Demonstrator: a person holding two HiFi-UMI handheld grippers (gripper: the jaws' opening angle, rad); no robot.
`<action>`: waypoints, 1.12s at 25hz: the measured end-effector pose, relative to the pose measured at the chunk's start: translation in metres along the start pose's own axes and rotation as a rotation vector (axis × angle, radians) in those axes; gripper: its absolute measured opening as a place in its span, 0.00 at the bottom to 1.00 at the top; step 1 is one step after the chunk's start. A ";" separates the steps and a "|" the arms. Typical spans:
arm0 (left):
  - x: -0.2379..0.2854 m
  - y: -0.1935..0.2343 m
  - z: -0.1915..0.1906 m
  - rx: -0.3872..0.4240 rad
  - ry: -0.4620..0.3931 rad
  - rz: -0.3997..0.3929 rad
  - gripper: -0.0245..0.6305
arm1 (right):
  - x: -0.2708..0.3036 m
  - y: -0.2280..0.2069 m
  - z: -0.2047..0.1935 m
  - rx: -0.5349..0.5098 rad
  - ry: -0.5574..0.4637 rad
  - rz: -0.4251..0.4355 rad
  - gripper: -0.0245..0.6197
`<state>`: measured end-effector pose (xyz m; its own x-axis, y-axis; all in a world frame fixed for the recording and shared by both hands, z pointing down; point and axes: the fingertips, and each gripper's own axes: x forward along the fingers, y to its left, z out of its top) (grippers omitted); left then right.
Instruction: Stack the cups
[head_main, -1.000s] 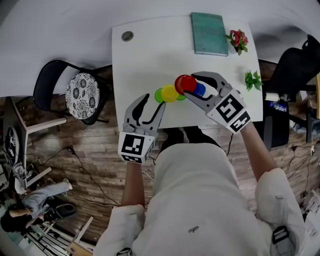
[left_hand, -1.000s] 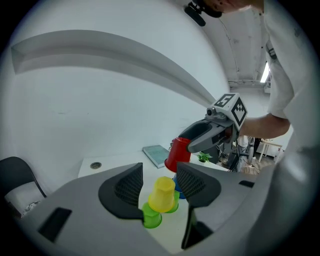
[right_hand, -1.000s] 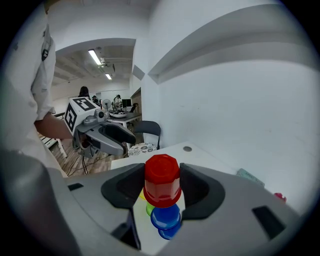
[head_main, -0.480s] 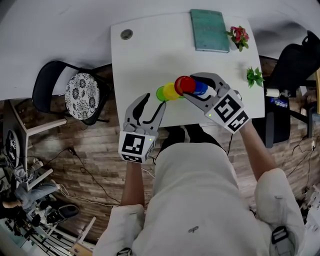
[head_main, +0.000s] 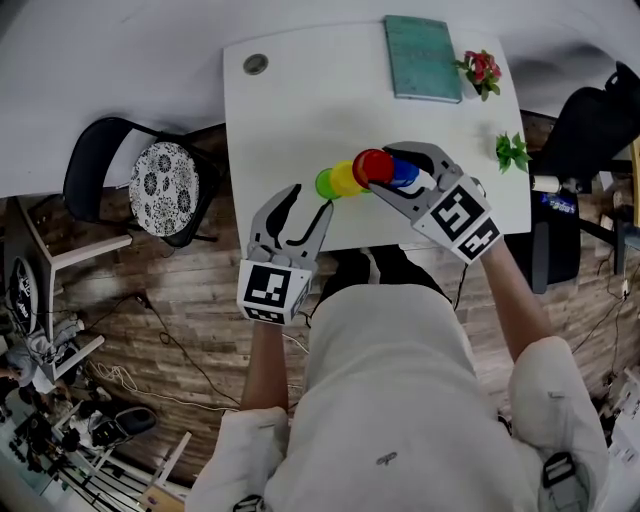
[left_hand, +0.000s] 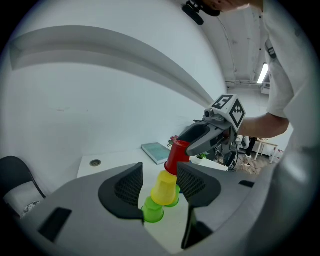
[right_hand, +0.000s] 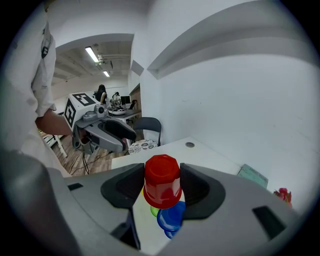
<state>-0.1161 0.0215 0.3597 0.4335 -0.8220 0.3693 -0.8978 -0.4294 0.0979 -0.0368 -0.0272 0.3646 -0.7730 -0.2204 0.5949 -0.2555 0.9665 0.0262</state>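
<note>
My right gripper (head_main: 386, 172) is shut on an upside-down red cup (head_main: 372, 165), its pads pressing both sides of the red cup (right_hand: 162, 181). That cup hangs tilted just over an upside-down yellow cup (head_main: 345, 178), which rests on two green cups (head_main: 326, 185); whether red touches yellow I cannot tell. Blue cups (head_main: 404, 175) sit under the right jaws, and the blue cups (right_hand: 171, 217) show below the red one. My left gripper (head_main: 308, 200) stands open at the table's near edge, short of the pile. In the left gripper view the yellow cup (left_hand: 164, 187) and a green cup (left_hand: 153, 211) lie beyond its jaws.
The white table (head_main: 290, 100) carries a teal book (head_main: 420, 58) at the back, a small red flower (head_main: 478, 70), a green plant (head_main: 512, 152) at the right edge and a cable hole (head_main: 255, 64). A chair (head_main: 165, 185) stands left of the table.
</note>
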 end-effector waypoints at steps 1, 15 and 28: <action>-0.001 0.000 -0.001 0.001 -0.001 0.000 0.38 | 0.000 0.000 0.000 0.001 0.000 -0.002 0.39; -0.025 0.001 -0.006 0.027 -0.017 -0.016 0.38 | -0.027 0.006 0.018 -0.003 -0.059 -0.112 0.43; -0.036 -0.015 -0.009 0.051 -0.016 0.007 0.38 | -0.059 0.022 0.002 0.042 -0.126 -0.174 0.43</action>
<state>-0.1188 0.0612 0.3535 0.4285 -0.8307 0.3554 -0.8959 -0.4417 0.0475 0.0018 0.0063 0.3282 -0.7810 -0.4008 0.4790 -0.4133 0.9066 0.0848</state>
